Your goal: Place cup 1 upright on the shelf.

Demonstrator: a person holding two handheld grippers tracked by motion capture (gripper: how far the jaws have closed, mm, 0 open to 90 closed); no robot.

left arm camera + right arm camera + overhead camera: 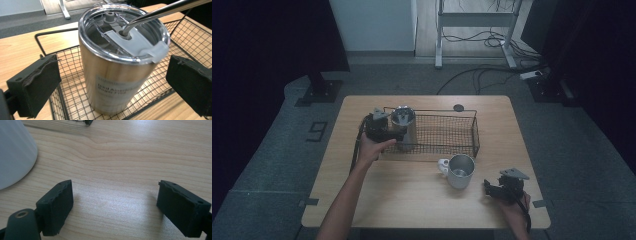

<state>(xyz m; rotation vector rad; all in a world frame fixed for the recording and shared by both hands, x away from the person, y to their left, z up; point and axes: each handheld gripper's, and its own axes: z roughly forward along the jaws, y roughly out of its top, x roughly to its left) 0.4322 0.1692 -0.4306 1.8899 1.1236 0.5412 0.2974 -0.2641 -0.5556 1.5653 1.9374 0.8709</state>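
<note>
Black jaws of the left hand-held gripper (110, 87) stand wide apart on either side of the steel tumbler (117, 67), neither pad touching its wall. From that gripper the tumbler lies dead ahead at twelve o'clock, upright, its long axis vertical, so the jaws would meet its sides squarely across the body. It stands inside the wire basket (447, 134) at the basket's nine o'clock end, on the worktop (412, 200). A clear lid (125, 32) caps it, and a bent metal straw (155, 13) leans out of the lid toward two o'clock in the left gripper view.

In the high view the left hand-held gripper (384, 129) sits just beside the tumbler (403, 127), far nearer than the other one. At about four o'clock from the tumbler, outside the basket, stands an open metal mug (459, 171) with a white handle. Farther along the same bearing, near the worktop's edge, the right hand-held gripper (502, 189) rests open and empty; its own view shows spread jaws over bare wood with the mug's pale wall (13, 152) at ten o'clock.

Count: one tumbler, one lid, one straw, one mug, one basket, two hand-held grippers.
</note>
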